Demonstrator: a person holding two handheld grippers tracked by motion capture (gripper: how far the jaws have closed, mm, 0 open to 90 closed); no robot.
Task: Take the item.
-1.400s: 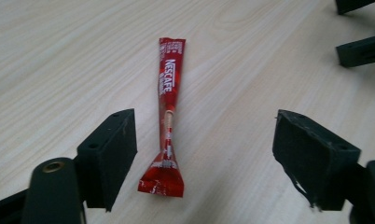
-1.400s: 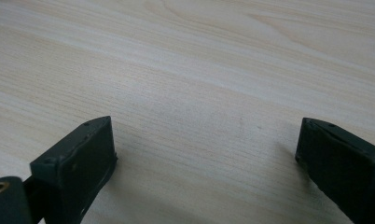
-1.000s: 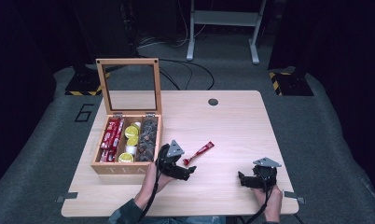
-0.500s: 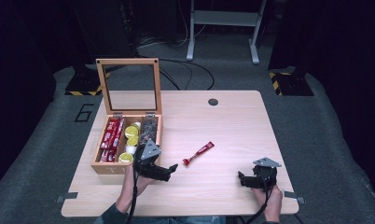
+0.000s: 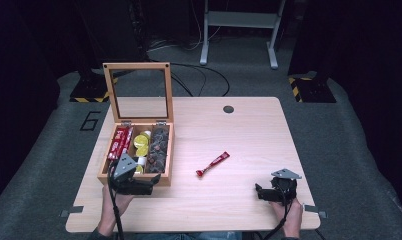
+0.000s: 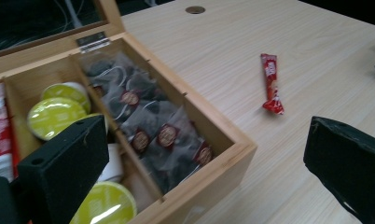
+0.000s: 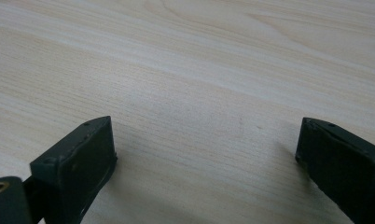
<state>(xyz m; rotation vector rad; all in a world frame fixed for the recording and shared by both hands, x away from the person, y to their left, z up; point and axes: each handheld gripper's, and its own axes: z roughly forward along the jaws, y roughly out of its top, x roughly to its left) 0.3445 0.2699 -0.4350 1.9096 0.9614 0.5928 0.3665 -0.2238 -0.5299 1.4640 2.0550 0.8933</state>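
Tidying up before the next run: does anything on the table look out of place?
Yes. One red sachet lies loose on the bare table, right of the open wooden box, while similar red sachets sit in the box's left compartment. Nothing looks spilled or damaged.

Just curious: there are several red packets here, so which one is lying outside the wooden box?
The single red sachet on the bare table, right of the wooden box. The other red packets sit in the box's leftmost compartment.

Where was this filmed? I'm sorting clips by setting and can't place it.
Probably a lab or studio recording space, not a home: a bare wooden table on grey floor covering, hazard-striped stand bases, loose floor cables, dark surroundings.
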